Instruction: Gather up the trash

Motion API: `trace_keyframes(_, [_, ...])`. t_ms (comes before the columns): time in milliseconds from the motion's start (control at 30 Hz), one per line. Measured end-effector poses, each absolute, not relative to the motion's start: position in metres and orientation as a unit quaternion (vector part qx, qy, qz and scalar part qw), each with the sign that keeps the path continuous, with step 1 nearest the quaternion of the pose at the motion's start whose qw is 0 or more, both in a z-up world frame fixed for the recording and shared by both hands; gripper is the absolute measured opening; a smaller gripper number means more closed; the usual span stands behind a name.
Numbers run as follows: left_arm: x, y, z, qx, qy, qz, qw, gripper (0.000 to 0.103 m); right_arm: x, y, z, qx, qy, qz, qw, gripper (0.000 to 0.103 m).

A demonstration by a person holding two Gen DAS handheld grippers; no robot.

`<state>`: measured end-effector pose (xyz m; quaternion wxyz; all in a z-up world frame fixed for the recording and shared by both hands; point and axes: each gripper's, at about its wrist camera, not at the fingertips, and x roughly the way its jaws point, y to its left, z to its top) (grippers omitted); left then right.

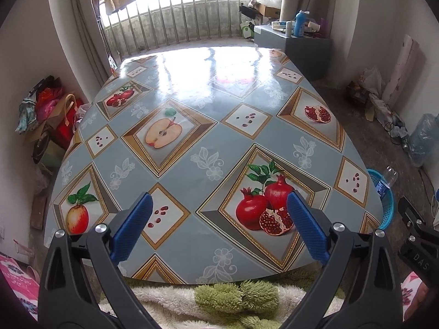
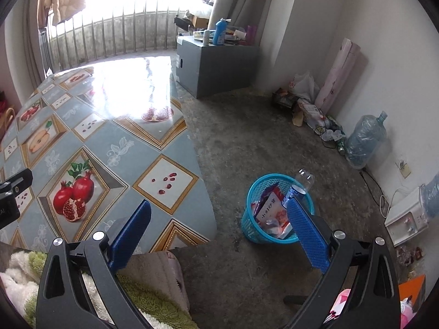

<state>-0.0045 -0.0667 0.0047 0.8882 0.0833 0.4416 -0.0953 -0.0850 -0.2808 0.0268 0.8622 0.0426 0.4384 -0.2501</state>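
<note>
A blue mesh waste basket stands on the concrete floor right of the table. It holds snack wrappers and a clear plastic bottle that sticks out over its rim. The left wrist view catches the same basket past the table's right edge, with the bottle on top. My left gripper hangs open above the near part of the table, nothing between its blue pads. My right gripper is open too, over the table's near right corner, its right finger in front of the basket.
The fruit-print tablecloth has nothing lying on it. A grey cabinet with bottles stands at the back. Bags, a roll and a large water jug line the right wall. A fluffy green-and-white cloth lies below the grippers.
</note>
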Motion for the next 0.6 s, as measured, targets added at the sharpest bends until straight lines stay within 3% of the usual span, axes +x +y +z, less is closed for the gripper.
trace_keyframes(600, [-0.002, -0.062, 0.003, 0.086, 0.442, -0.084, 0.889, 0.094, -0.0879, -0.2828, 0.0246, 0.049, 0.438, -0.25, 0.862, 0.096])
